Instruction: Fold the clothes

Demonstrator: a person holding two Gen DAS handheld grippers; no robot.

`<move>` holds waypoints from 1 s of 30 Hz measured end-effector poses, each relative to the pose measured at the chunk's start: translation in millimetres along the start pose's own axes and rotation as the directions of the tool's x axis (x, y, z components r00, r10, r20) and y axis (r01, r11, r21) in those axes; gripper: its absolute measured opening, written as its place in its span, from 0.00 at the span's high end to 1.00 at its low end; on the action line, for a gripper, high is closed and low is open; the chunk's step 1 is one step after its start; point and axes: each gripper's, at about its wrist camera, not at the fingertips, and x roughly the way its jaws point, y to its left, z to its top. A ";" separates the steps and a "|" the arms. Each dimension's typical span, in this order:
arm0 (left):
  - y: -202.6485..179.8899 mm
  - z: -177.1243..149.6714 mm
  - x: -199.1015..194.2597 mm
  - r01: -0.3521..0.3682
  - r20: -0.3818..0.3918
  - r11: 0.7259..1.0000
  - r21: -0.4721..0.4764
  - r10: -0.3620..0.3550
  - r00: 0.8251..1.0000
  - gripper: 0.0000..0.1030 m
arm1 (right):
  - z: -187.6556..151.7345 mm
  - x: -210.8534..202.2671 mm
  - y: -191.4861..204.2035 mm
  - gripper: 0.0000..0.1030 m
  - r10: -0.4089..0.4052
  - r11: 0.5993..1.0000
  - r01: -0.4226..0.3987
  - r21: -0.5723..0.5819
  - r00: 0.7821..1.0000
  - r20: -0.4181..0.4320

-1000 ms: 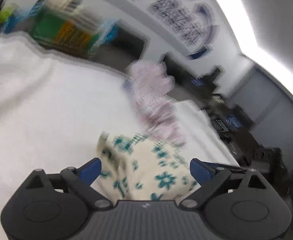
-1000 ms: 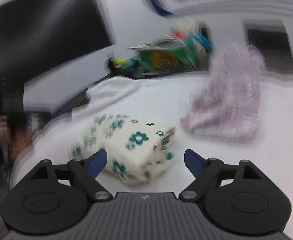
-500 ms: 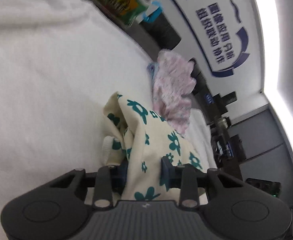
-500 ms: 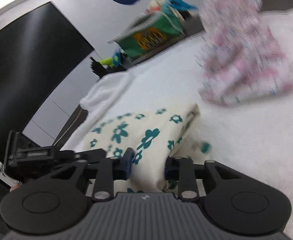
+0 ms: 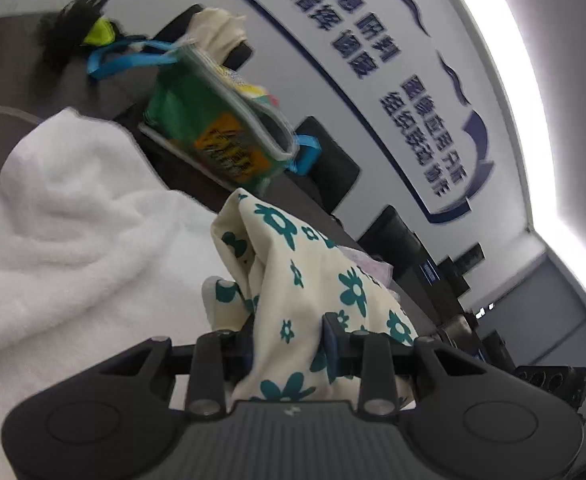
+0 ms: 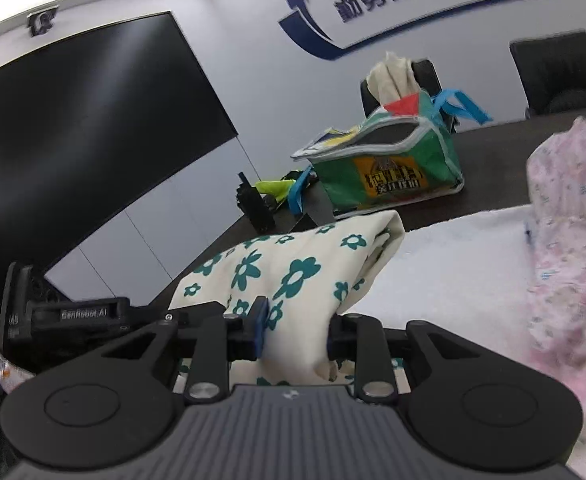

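The floral garment (image 5: 313, 300) is clamped by both the left gripper (image 5: 287, 340) and the right gripper (image 6: 295, 332); even tension ahead of the fingers should be kept

Cream cloth (image 6: 293, 276) with teal flowers; pink dotted garment (image 6: 569, 248) at right; green bag (image 6: 389, 168) far; white towel (image 5: 65, 240).

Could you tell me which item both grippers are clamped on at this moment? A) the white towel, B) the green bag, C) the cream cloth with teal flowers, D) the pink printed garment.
C: the left gripper and the right gripper each pinch the cream cloth with teal flowers between closed fingers.
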 end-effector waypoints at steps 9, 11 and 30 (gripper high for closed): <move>37.9 -19.3 24.7 -0.107 -0.085 0.994 -0.024 0.104 0.991 0.54 | -54.0 51.8 -37.8 0.57 -0.139 0.990 0.141 0.009 0.981 -0.137; 17.1 -12.0 18.4 -0.147 -0.003 0.987 0.061 0.147 0.989 0.38 | -49.0 43.5 -41.1 0.52 -0.131 0.989 0.138 0.055 0.984 -0.122; 29.3 -22.1 51.5 -0.203 -0.060 0.979 -0.002 0.203 0.977 0.55 | -38.5 44.1 -73.0 0.33 -0.101 0.937 0.146 0.317 0.983 -0.153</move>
